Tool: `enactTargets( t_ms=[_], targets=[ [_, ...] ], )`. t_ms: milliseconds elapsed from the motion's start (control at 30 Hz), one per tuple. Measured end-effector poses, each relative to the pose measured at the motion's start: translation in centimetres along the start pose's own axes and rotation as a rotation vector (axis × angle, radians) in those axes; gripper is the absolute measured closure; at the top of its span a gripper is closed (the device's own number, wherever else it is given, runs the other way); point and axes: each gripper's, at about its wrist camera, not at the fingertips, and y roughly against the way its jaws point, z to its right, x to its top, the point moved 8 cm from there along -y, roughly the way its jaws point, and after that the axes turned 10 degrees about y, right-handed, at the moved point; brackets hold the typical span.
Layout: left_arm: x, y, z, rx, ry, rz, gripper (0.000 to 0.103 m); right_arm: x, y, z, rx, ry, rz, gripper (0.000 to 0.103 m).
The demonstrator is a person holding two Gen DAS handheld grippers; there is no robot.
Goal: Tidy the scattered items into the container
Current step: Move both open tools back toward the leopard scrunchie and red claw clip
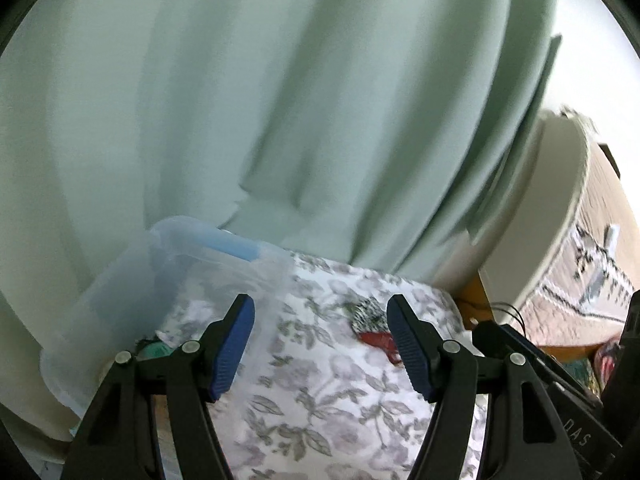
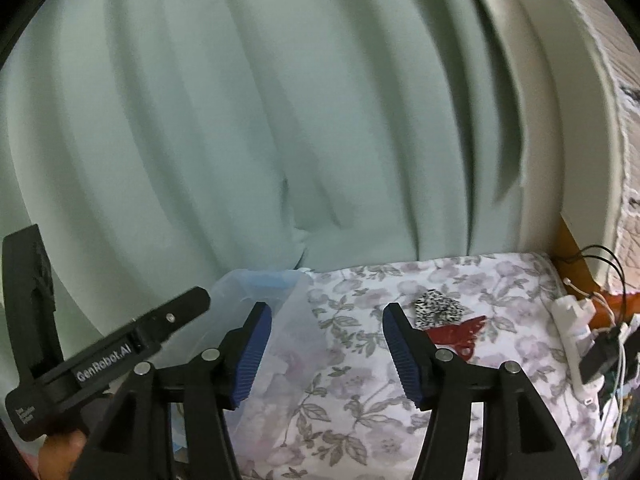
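A clear plastic container [image 1: 188, 272] with a blue part at its far rim stands at the left on the floral cloth [image 1: 320, 400]; it also shows in the right wrist view [image 2: 276, 320]. Something green [image 1: 154, 350] lies inside it. A black-and-white speckled item [image 1: 366, 308] and a red butterfly-shaped clip [image 1: 380, 340] lie on the cloth to the right; they show in the right wrist view as the speckled item [image 2: 438, 306] and the clip [image 2: 460, 334]. My left gripper [image 1: 320, 348] is open and empty above the cloth. My right gripper [image 2: 326, 354] is open and empty.
A pale green curtain [image 1: 280, 100] hangs behind the surface. A white rounded furniture edge [image 2: 560, 140] stands at the right. A white power strip with cables [image 2: 576, 340] lies at the right edge. The left gripper's body [image 2: 112, 356] shows at the lower left.
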Motion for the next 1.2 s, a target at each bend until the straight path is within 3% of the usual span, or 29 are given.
enactTargets(
  t_ms=[467,833,1200],
  targets=[
    [-1.9,-0.1,6.9,-0.027,-0.139,0.012,0.033,-0.8,3.5,6.6,-0.058,-0.146,0.049,0.041],
    [-2.6,-0.8,8.3,-0.031,-0.165,0.015,0.033,-1.1,4.9,9.0,-0.103,-0.164,0.081,0.041],
    [-4.5,-4.0,8.4,-0.056,-0.196,-0.062,0.033,-3.0,2.9,10.9,-0.154,-0.154,0.019,0.041]
  ],
)
